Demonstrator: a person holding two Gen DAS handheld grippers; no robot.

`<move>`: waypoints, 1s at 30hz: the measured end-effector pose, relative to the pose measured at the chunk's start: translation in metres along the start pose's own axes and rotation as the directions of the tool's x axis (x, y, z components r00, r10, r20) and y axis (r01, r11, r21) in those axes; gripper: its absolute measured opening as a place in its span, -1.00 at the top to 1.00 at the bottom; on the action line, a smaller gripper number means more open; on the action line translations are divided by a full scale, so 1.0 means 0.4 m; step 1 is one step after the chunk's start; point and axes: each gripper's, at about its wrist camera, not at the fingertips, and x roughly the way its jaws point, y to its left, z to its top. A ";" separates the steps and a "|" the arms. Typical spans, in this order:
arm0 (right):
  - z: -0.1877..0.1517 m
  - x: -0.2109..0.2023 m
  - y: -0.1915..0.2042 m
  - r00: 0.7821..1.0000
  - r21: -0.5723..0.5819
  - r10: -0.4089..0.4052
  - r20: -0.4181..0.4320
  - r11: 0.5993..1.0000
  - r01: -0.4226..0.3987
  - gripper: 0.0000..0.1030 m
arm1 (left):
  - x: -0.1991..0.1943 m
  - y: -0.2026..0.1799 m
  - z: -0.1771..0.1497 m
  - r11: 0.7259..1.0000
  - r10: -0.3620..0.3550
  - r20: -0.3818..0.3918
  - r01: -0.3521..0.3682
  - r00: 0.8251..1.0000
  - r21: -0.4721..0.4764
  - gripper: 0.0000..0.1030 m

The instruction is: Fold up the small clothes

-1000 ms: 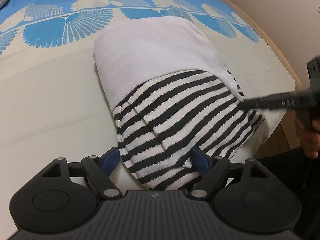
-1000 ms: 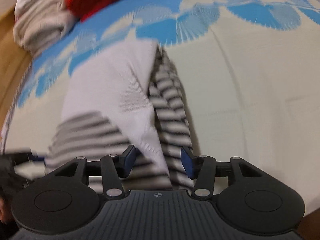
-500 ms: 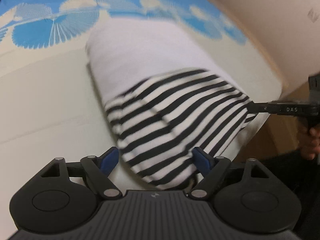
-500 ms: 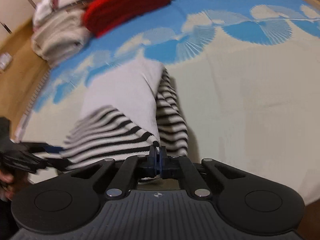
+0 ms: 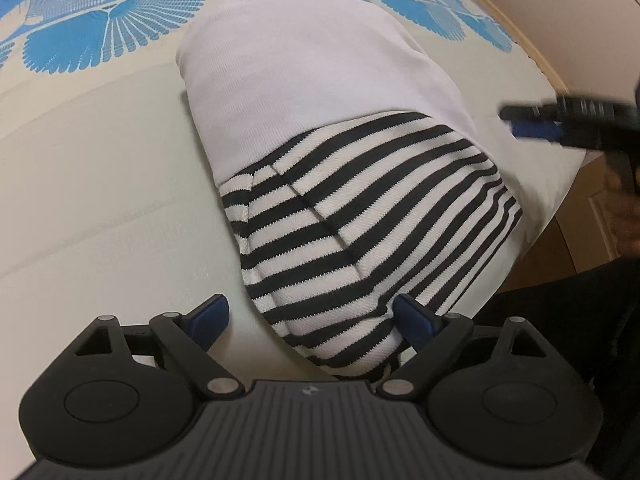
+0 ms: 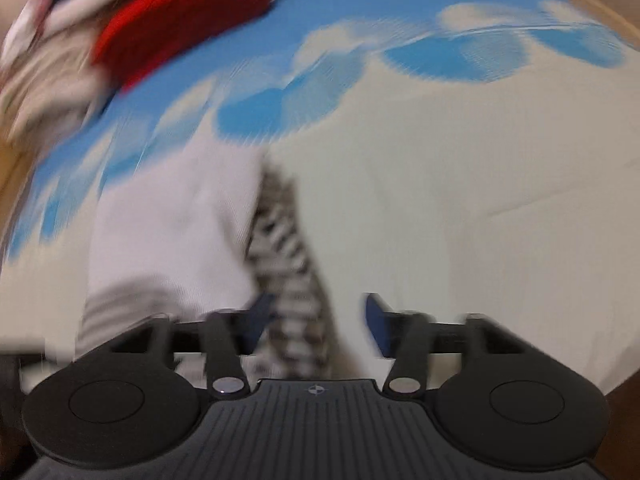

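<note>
Cream bedding with a blue fan-patterned band [image 5: 80, 36] covers the bed, and on it lies the folded white knit garment with black-and-white striped sleeves [image 5: 320, 128], its plain white body toward the blue band and the striped part toward the near edge of the bed; the left claw [image 5: 316, 320] stands released, its blue-padded fingers spread to either side of the striped end, the right-hand pad touching or nearly touching the cloth and the left-hand pad apart from it on bare bedding; in the left wrist view the right claw [image 5: 532, 124] shows blurred, just off the garment's right side, above the bed's edge; the right wrist view is heavily smeared, yet the right claw's fingers are seen parted, released, with a striped strip of the garment [image 6: 288, 264] running between them and its white body lying to the left; at the far end of the bed sit a red folded knit [image 6: 180, 24] and a pale pile of clothes [image 6: 36, 64] beside it.
</note>
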 end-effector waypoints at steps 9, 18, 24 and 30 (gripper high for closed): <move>0.079 0.131 0.108 0.994 0.008 0.098 -0.044 0.995 -0.098 -0.06 | -0.006 -0.001 -0.005 1.000 0.011 0.018 -0.011 1.000 -0.004 -0.80; 0.131 0.170 0.159 0.992 0.060 0.108 0.059 0.992 -0.111 0.98 | -0.019 0.012 -0.011 1.000 0.004 0.032 -0.004 0.999 -0.011 -0.83; 0.127 0.193 0.142 0.994 0.037 -0.108 0.027 0.994 0.107 0.99 | -0.029 0.002 -0.008 1.000 0.007 0.047 -0.007 0.999 0.005 -0.82; 0.104 0.117 0.124 0.998 0.033 0.006 0.068 0.999 -0.009 -0.14 | -0.095 0.079 0.028 0.974 -0.017 0.215 0.065 0.976 -0.219 -0.81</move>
